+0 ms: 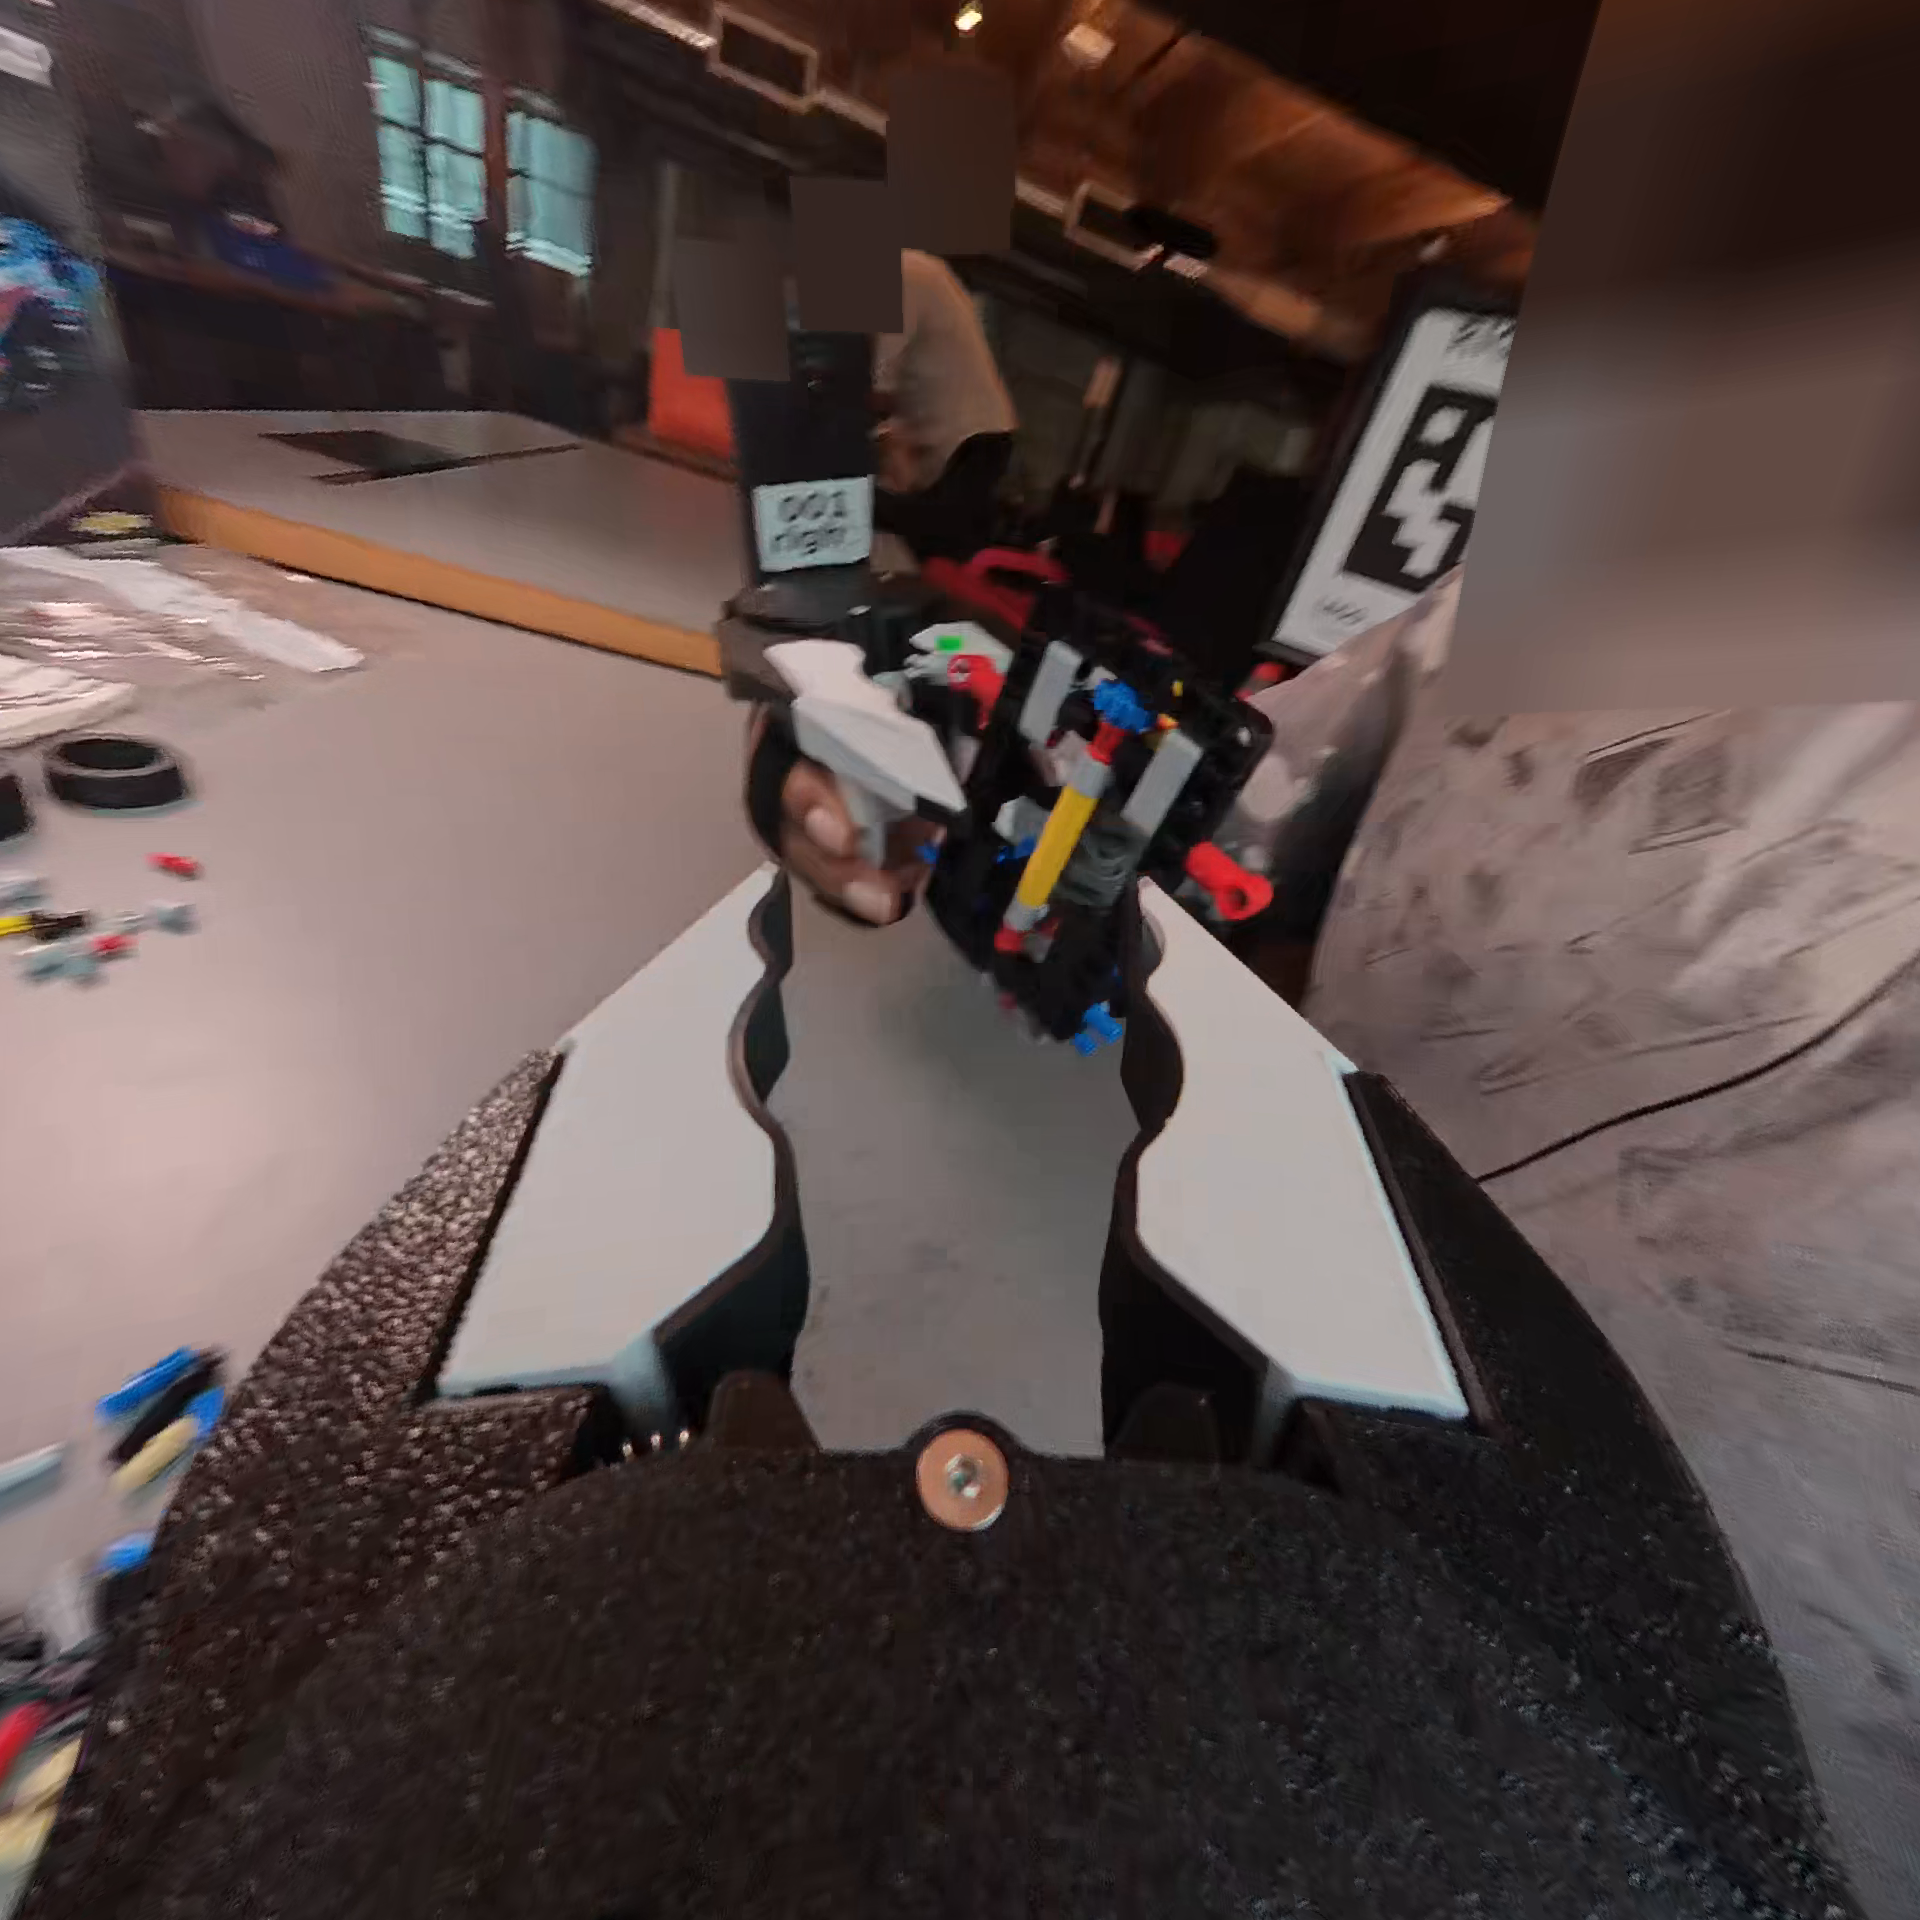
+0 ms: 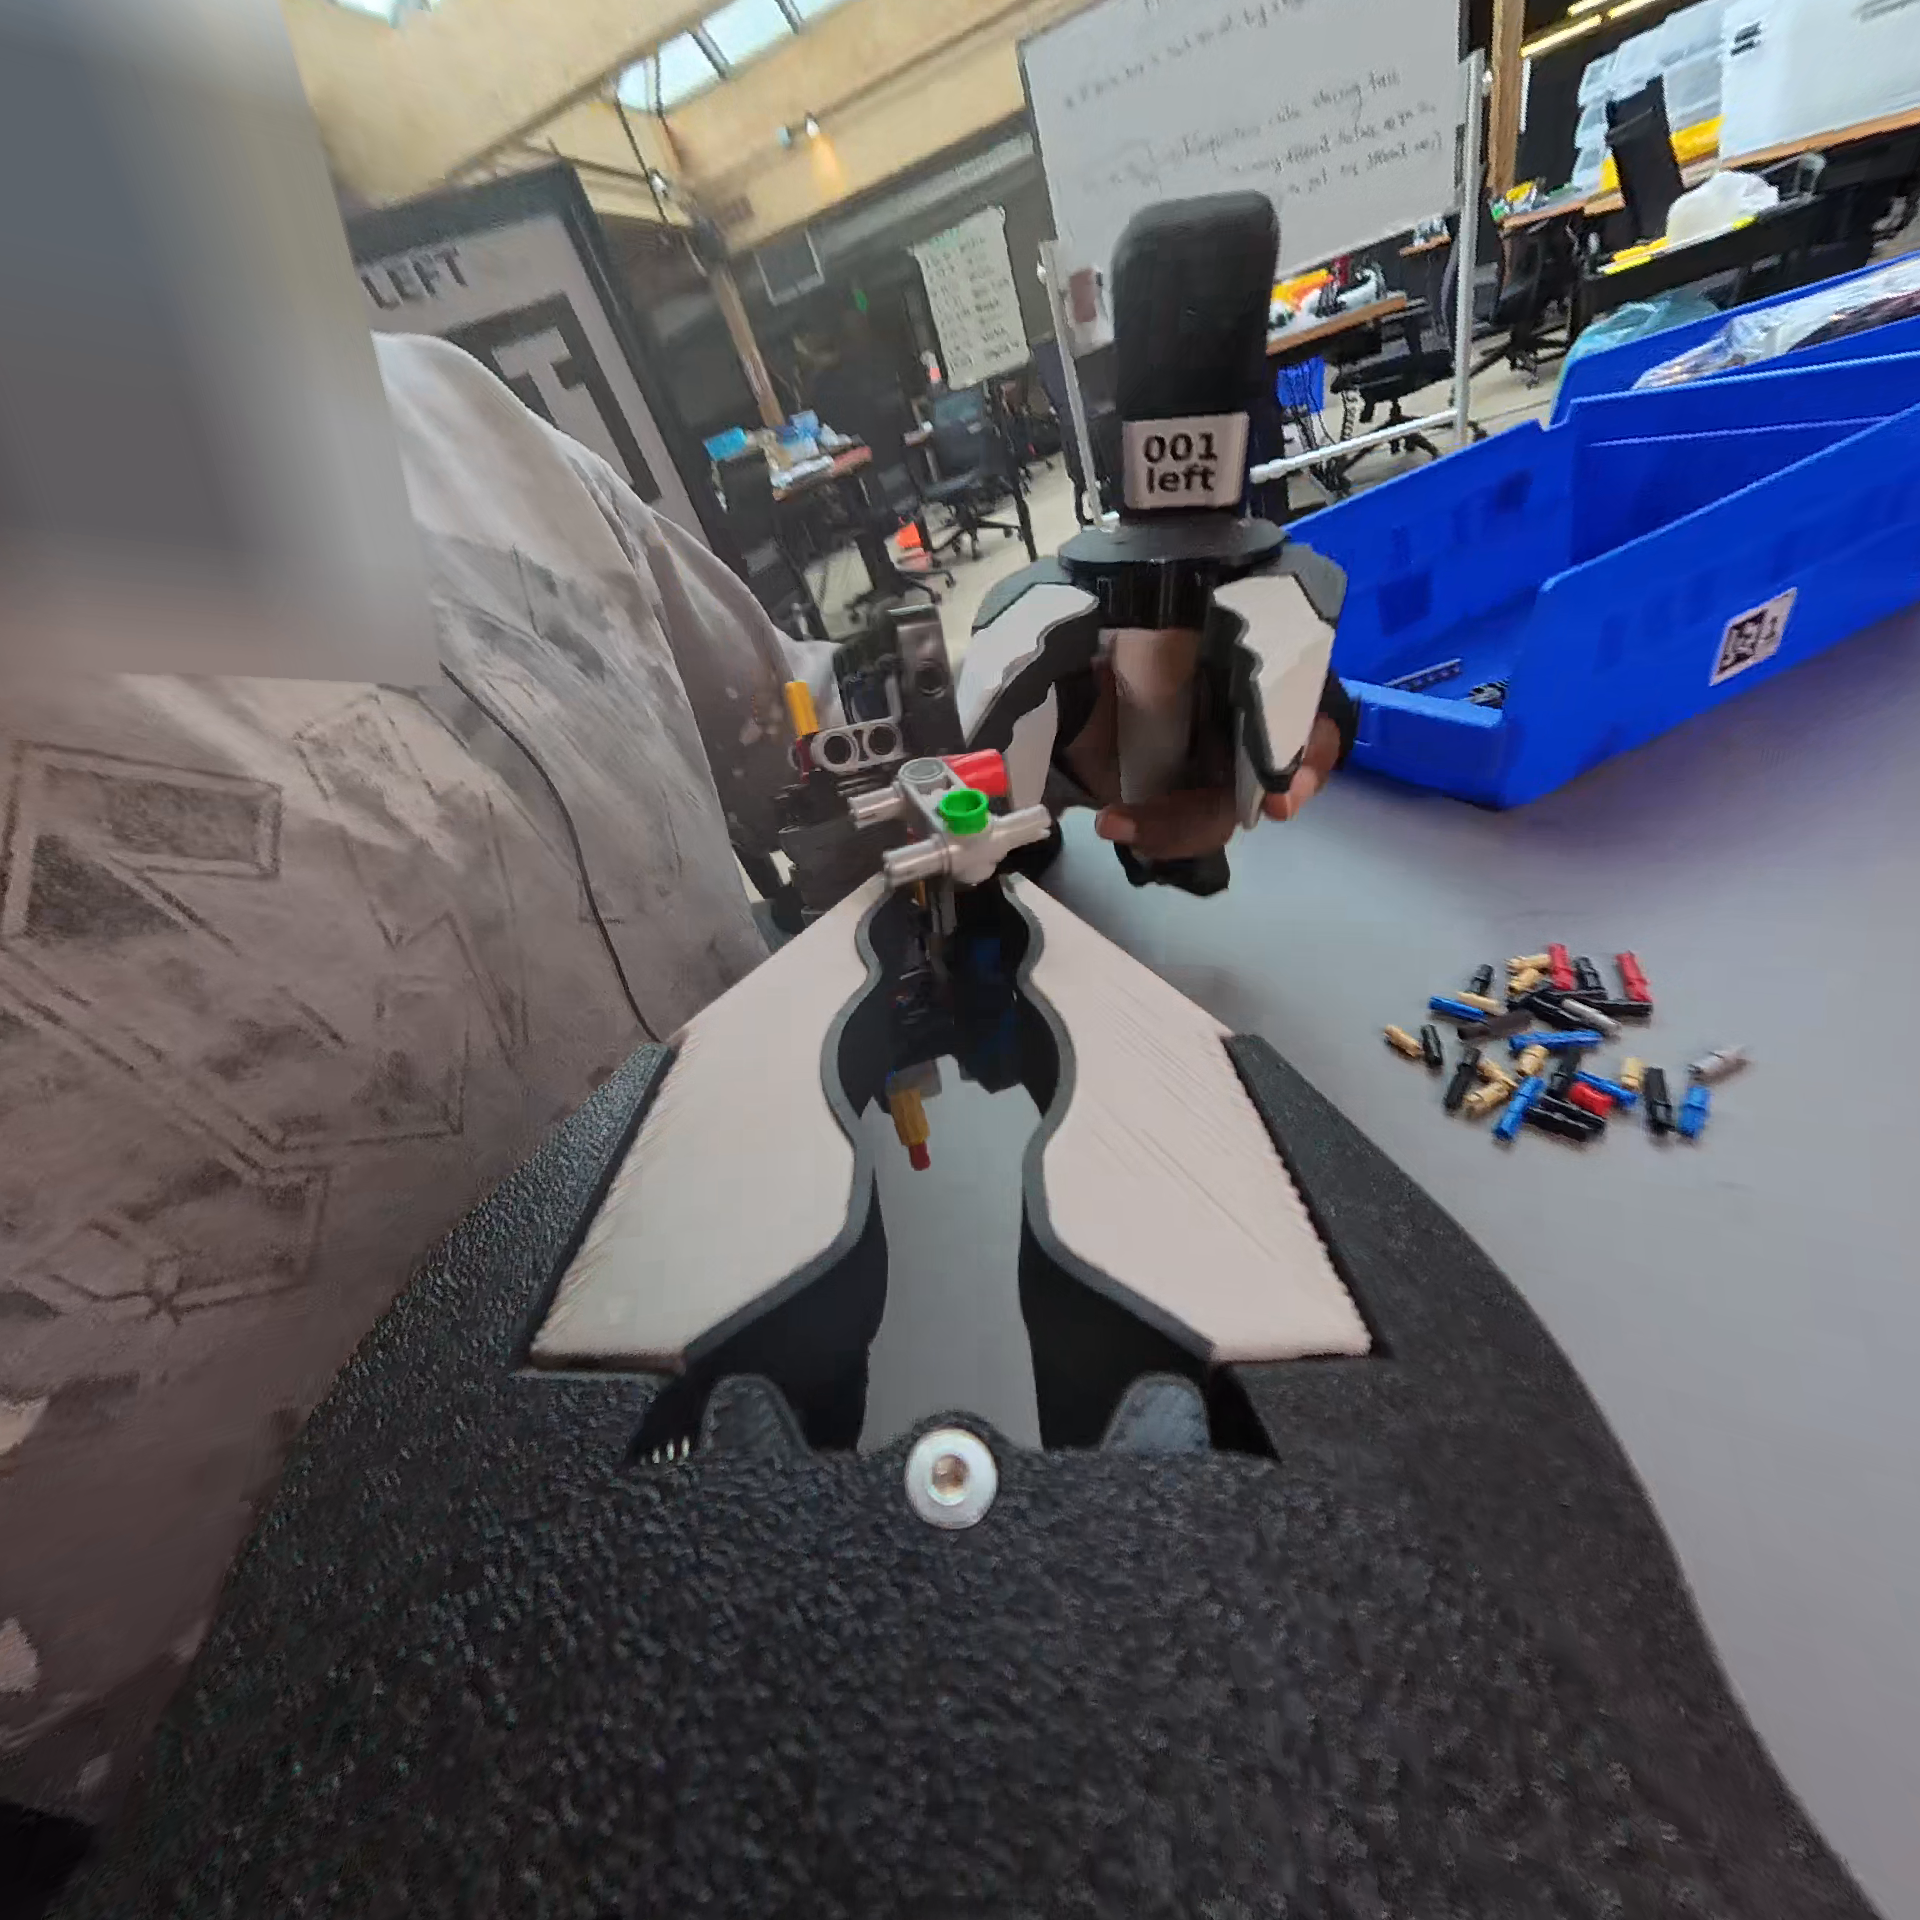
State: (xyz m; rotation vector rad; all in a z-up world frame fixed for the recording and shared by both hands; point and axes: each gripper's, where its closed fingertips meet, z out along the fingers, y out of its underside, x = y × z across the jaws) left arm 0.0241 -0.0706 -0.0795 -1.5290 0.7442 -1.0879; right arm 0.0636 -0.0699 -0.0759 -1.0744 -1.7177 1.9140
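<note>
Your brick-built model (image 2: 925,821) is up off the worktop (image 2: 1351,1351), out in front of your grey patterned top (image 1: 1610,987). It's a black frame carrying a yellow axle, red and blue pins, and a grey cross-piece topped with a green stud. Your right claw (image 2: 945,899) is closed on it, fingertips pinching the frame just under that cross-piece, with the rest of the model running back between the fingers. Your left claw (image 1: 956,904) is spread wide and gripping nothing. The model's lower end hangs between its tips, close to one finger, though I can't tell if it touches. A scatter of loose pins (image 2: 1558,1039) lies on the worktop, not fitted to anything, with the blue bin (image 2: 1662,582) beyond. Two black tyres (image 1: 114,769) sit well apart from the model, more small parts (image 1: 94,925) beside them.
</note>
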